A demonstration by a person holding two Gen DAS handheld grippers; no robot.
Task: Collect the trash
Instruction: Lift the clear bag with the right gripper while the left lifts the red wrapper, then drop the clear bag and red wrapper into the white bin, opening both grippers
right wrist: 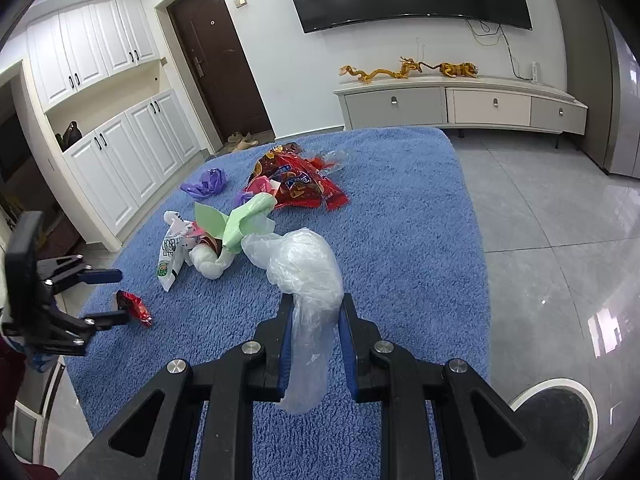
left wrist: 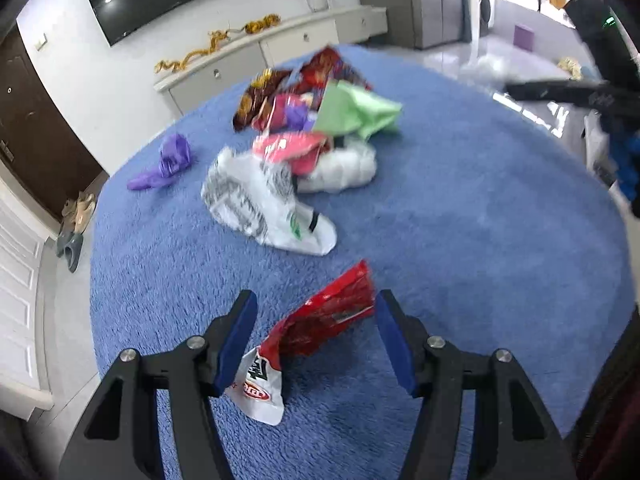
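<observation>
A pile of trash lies on a blue fuzzy mat (left wrist: pixel 460 220). My left gripper (left wrist: pixel 316 312) is open, its jaws on either side of a red and white snack wrapper (left wrist: pixel 320 320) on the mat. It also shows in the right wrist view (right wrist: pixel 102 296), with the wrapper (right wrist: pixel 136 306) between its fingers. My right gripper (right wrist: pixel 314 312) is shut on a clear plastic bag (right wrist: pixel 308 276) and holds it over the mat. Farther off lie a white printed bag (left wrist: pixel 256 204), a green bag (left wrist: pixel 356 112), red snack bags (right wrist: pixel 300 184) and a purple bag (left wrist: pixel 168 162).
A white bin with a dark opening (right wrist: pixel 560 420) stands on the tiled floor at the lower right. A TV cabinet (right wrist: pixel 460 104) runs along the far wall. White cupboards (right wrist: pixel 120 160) and a brown door (right wrist: pixel 220 72) are to the left. Shoes (left wrist: pixel 74 232) lie beside the mat.
</observation>
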